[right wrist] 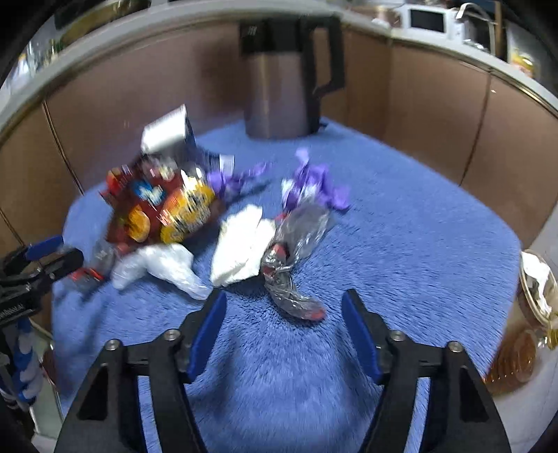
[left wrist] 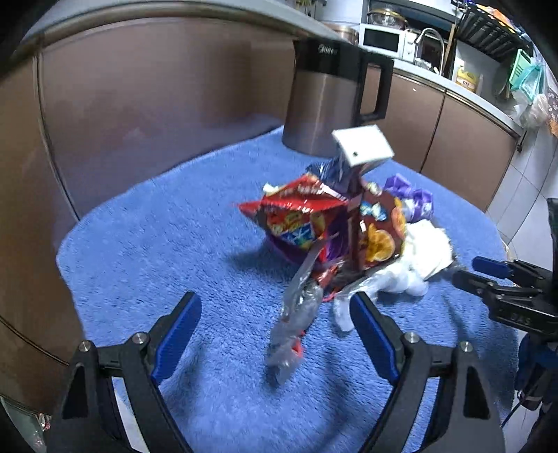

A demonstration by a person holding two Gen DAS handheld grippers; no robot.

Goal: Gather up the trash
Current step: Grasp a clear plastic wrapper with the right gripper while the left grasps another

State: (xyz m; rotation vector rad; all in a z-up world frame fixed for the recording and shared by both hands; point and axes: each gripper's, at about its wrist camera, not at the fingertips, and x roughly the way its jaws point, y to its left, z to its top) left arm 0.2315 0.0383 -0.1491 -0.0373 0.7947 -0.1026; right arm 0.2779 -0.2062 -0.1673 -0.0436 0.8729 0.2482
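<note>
Hand-held gripper (right wrist: 282, 306) open above clear wrapper (right wrist: 294, 275); kettle (right wrist: 279, 94) stands behind.

— What's the room?
— A kitchen. Brown cabinet doors (left wrist: 146, 104) run all round the back under a pale grey counter (left wrist: 464, 90).
— What's on the counter?
— A white microwave (left wrist: 382, 38), a steel pot (left wrist: 343, 33) beside it, a curved tap (left wrist: 432, 43), and a yellow bottle (left wrist: 465, 78) further right. A dark dish rack (left wrist: 488, 31) hangs above.
— And nearer?
— A blue fleecy cloth (left wrist: 174, 244) covers a table. A steel kettle (left wrist: 321, 101) with a black handle stands at its far edge.
— The floor?
— Pale tiles (left wrist: 523, 198) at the right.
— Anything else?
— An amber glass jar (right wrist: 526, 334) just off the cloth's right edge.
</note>
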